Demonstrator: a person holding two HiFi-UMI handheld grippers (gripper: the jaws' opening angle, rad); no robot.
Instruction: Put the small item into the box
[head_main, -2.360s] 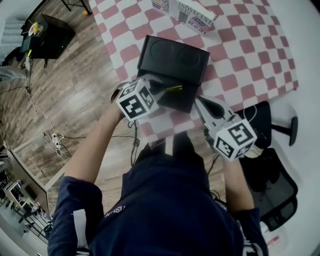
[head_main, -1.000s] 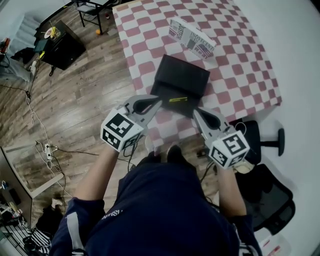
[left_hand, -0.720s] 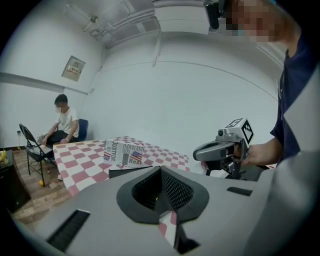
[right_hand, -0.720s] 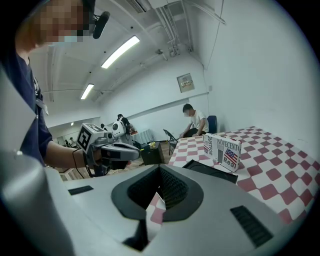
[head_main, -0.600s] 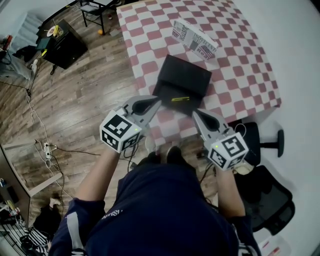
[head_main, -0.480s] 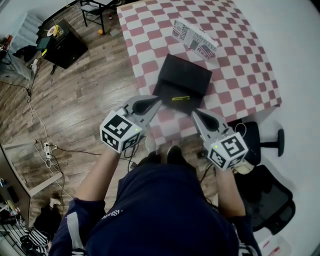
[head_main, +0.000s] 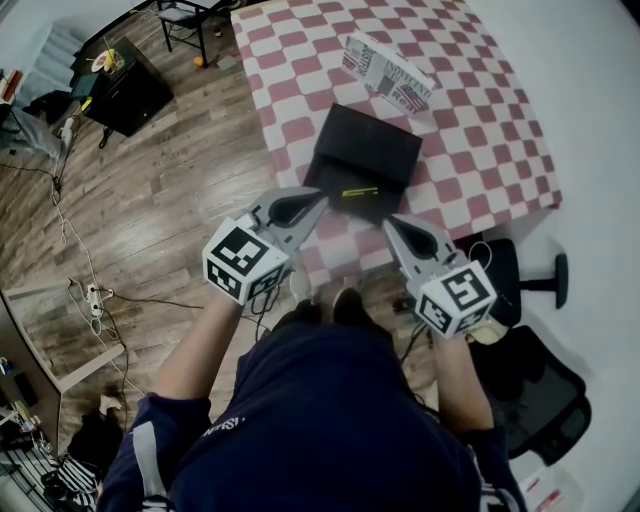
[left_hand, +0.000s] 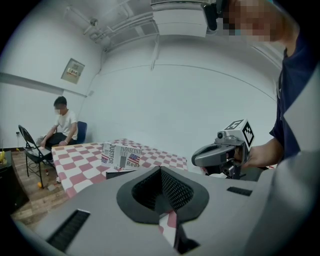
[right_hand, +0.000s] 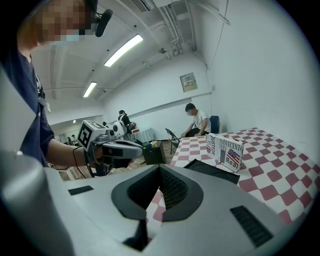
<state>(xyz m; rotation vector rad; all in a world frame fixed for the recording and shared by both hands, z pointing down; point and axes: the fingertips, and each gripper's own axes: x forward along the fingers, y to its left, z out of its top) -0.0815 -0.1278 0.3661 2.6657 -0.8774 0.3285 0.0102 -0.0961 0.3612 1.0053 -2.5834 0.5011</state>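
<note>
Hovering over the near edge of the worktop (head_main: 480, 150), both tools are empty-handed: the left tool (head_main: 320, 197) has its jaws pressed together on nothing, and the right tool (head_main: 389, 223) matches it, tips closed. Just ahead, and between the two tips, lies the small yellow-green item (head_main: 358, 191), a thin sliver on the near part of the black box (head_main: 370, 145) (whether it sits down inside or only rests on top, I cannot tell). Its long axis runs crosswise, left to right, so a straight forward reach meets it broadside. The left tip looks a shade nearer, though it's close. Room is tight on the left, where the box corner nears the worktop's edge and the floor (head_main: 180, 190); bare cloth opens to the right, and the printed carton (head_main: 386, 72) stands beyond.
</note>
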